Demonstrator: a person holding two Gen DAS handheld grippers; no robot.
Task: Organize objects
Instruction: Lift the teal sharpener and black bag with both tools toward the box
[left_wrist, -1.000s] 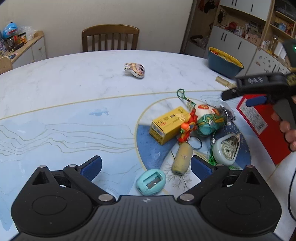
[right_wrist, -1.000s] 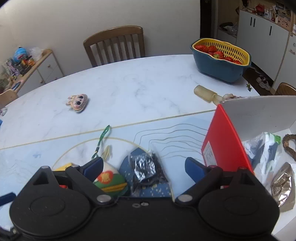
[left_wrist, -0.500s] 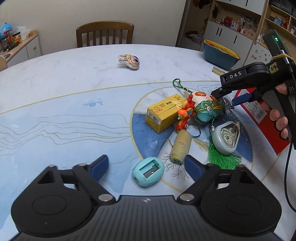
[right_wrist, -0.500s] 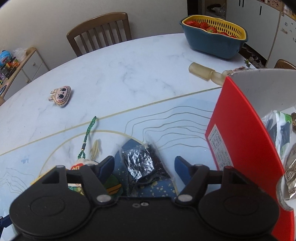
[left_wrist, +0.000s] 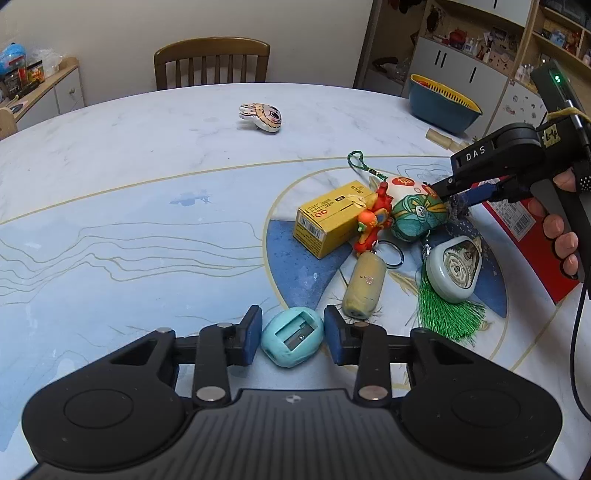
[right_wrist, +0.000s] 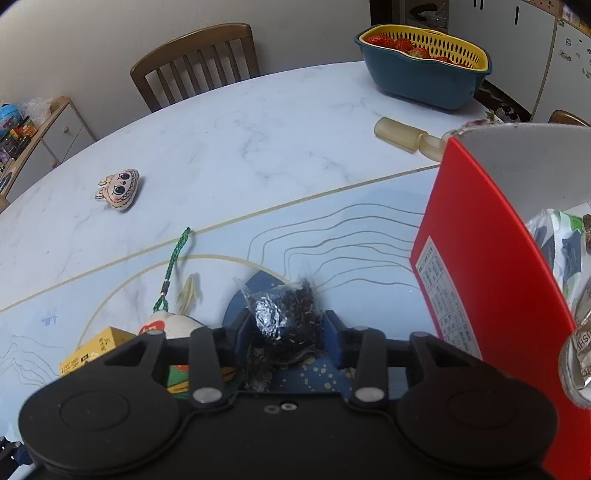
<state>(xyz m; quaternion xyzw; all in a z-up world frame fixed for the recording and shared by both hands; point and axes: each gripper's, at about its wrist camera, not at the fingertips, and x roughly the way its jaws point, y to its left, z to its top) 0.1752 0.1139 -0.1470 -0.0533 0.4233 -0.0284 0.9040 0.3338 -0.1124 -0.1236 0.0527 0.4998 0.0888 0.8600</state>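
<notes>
A round marble-patterned table (left_wrist: 110, 177) carries the whole job, with a wooden chair (left_wrist: 211, 62) at its far side. At the right stands a red box (right_wrist: 491, 280), open at the top, with a few wrapped packets already inside, so it is likely where the items go. A blue basket of strawberries (right_wrist: 424, 66) sits far right. Most of the small things still lie loose in a cluster right of centre: a yellow carton (left_wrist: 328, 221), a green-and-white charm (left_wrist: 413, 214) with a green tassel, an orange dragon keyring (left_wrist: 373, 225) and a pale green case (left_wrist: 454, 269). A plush face (left_wrist: 262, 116) lies alone, far off. The sorting looks barely begun. The left gripper (left_wrist: 291, 338) has just been closing and its pads sit against a turquoise pencil sharpener (left_wrist: 291, 341) near the table's front. The right gripper (right_wrist: 284, 332) has also been closing, pinching a dark crinkly packet (right_wrist: 284, 317) just left of the box
</notes>
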